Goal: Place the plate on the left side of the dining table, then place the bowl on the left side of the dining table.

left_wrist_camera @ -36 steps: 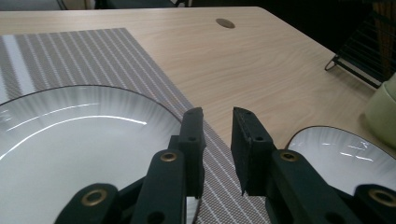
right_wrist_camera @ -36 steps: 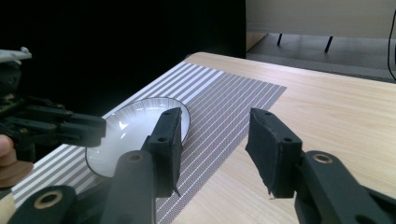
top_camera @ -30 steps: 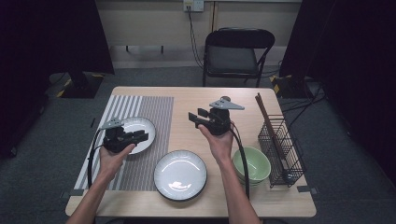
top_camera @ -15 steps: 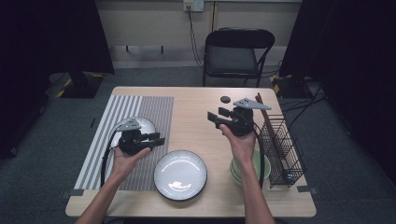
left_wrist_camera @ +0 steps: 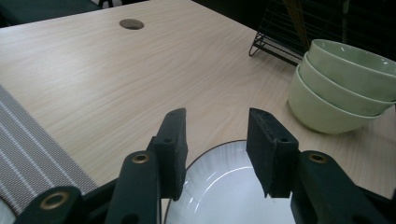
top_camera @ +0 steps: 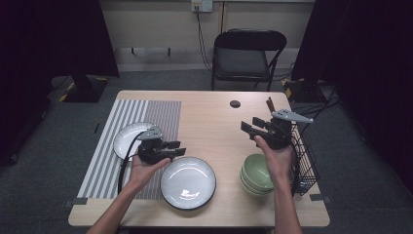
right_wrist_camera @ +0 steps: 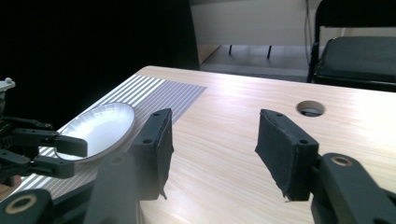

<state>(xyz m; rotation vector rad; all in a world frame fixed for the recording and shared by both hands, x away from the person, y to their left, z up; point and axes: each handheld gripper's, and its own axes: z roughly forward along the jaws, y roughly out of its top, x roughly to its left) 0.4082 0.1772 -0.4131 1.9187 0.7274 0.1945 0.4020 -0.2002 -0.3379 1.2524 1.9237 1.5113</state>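
High view: left gripper [top_camera: 178, 147] hovers at the 10 o'clock rim of the large white plate [top_camera: 188, 183], jaws spread with nothing between, and they have just been opening. Second white plate [top_camera: 129, 138] sits on the striped mat [top_camera: 113, 146], at 9 o'clock of that gripper. Right gripper [top_camera: 247, 129] is held above the table [top_camera: 214, 117], at 12 o'clock of the stacked green bowls [top_camera: 256, 173], jaws also spread and empty after opening wider. Black wire rack [top_camera: 304, 161] stands at 3 o'clock of the bowls.

Left gripper view: both pads [left_wrist_camera: 173, 144] stand apart over the far edge of the large white plate [left_wrist_camera: 224, 196]; no contact seen. The green bowls [left_wrist_camera: 343, 84] lie at 2 o'clock, the wire rack [left_wrist_camera: 289, 32] behind them, and a cable hole [left_wrist_camera: 131, 24] at 11 o'clock.

Right gripper view: the jaws stand wide over bare wood, nothing pinched. The left gripper [right_wrist_camera: 70, 156] shows at 9 o'clock beside the second white plate [right_wrist_camera: 100, 128].

Step looks like taking the large plate by its rim. To do it well: lower one pad under the lip and the other on top, bite well inside the edge, close firmly before lifting, keep it level.

Orientation: the large plate lies flat, face up. It's round, so no long axis; its rim nearest the left gripper faces 10 o'clock in the high view.
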